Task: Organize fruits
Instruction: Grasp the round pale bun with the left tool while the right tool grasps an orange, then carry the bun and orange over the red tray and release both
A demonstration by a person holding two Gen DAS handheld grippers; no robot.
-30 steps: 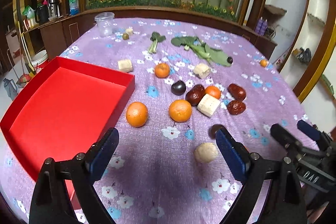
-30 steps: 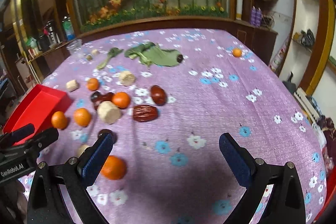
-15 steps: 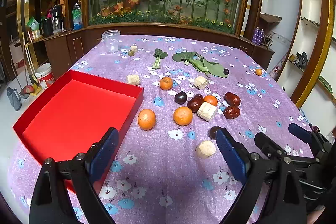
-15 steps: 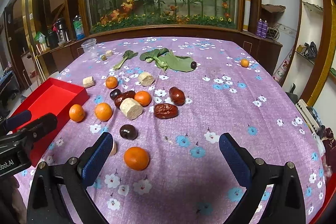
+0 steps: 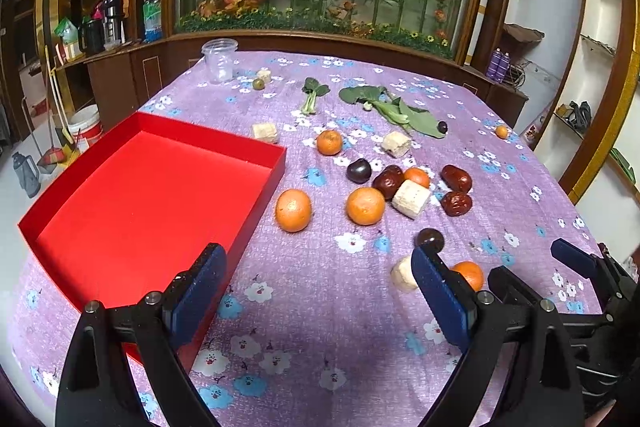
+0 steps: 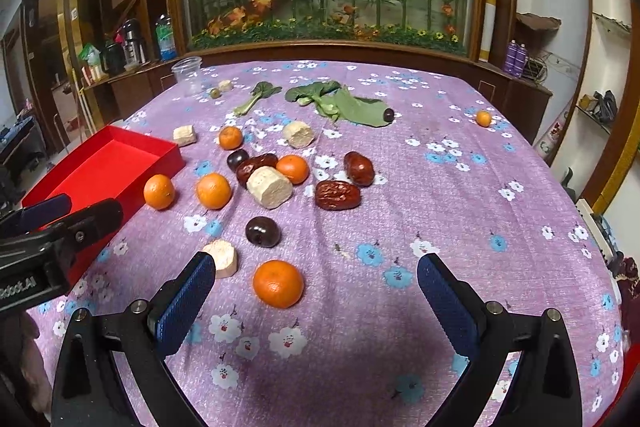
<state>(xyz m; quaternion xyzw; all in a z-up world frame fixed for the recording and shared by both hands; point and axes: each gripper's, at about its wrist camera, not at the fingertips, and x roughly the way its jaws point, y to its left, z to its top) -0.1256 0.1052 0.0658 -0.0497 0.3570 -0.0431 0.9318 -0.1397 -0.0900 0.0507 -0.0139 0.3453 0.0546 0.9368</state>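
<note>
Fruits are still lying loose on the tabletop (image 6: 460, 187) beside the empty red box (image 5: 152, 195) — both tools, left tool (image 5: 320, 287) and right tool (image 6: 316, 291), are pulling back with jaws apart, the nearest orange (image 6: 278, 283) now showing fully ahead of the right one.

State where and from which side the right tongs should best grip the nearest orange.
Probably across the widest middle of the nearest orange, coming down from above and in front: it is round, sits free on the tablecloth, and the open right tongs already frame it.
</note>
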